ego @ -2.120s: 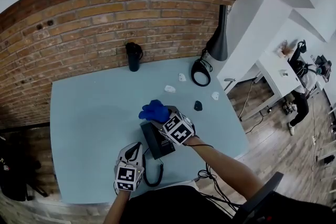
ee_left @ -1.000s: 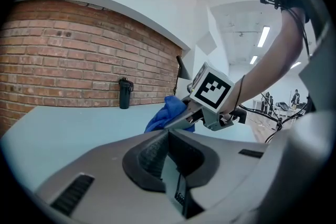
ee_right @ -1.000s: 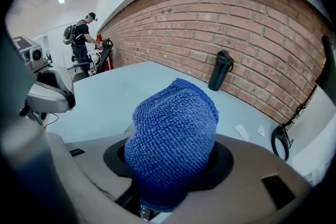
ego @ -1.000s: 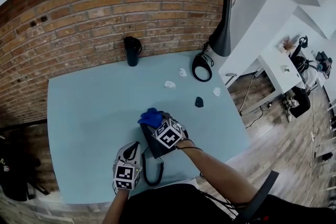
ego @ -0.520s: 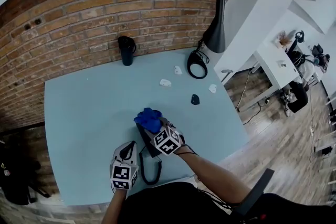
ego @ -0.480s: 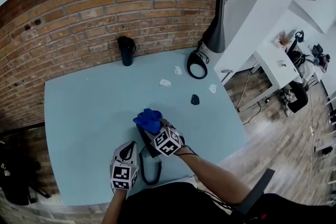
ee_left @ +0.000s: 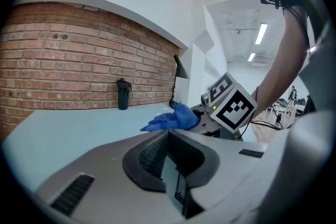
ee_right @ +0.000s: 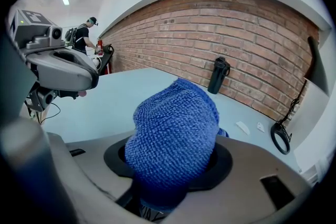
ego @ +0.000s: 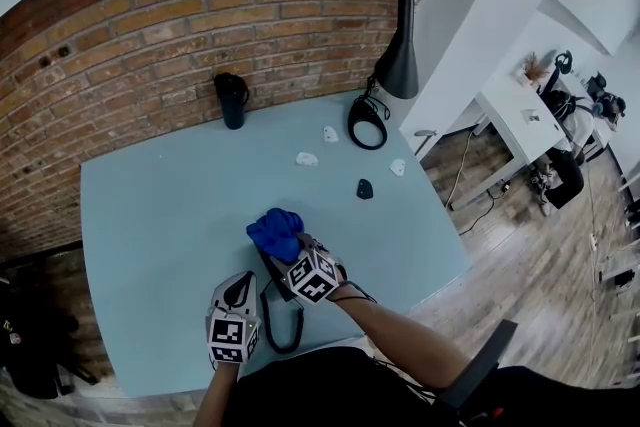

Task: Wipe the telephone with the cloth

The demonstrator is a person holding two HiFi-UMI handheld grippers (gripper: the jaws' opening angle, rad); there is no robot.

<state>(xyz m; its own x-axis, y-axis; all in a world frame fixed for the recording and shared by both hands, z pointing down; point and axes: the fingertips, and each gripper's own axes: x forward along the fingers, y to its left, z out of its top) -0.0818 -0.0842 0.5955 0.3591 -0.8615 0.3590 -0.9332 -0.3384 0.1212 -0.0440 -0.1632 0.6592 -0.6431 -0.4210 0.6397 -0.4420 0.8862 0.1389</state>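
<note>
On the table (ego: 150, 215), near its front edge: phone (ego: 272, 269) | right tongs (ego: 291, 251) pinch the cloth (ego: 275, 233) at phone's far end | left tongs (ego: 238, 291) closed, empty, beside phone | tip: press softly, rub slowly, don't push phone away.

overhead, two low views sharing cloth (ego: 275, 233)
</note>
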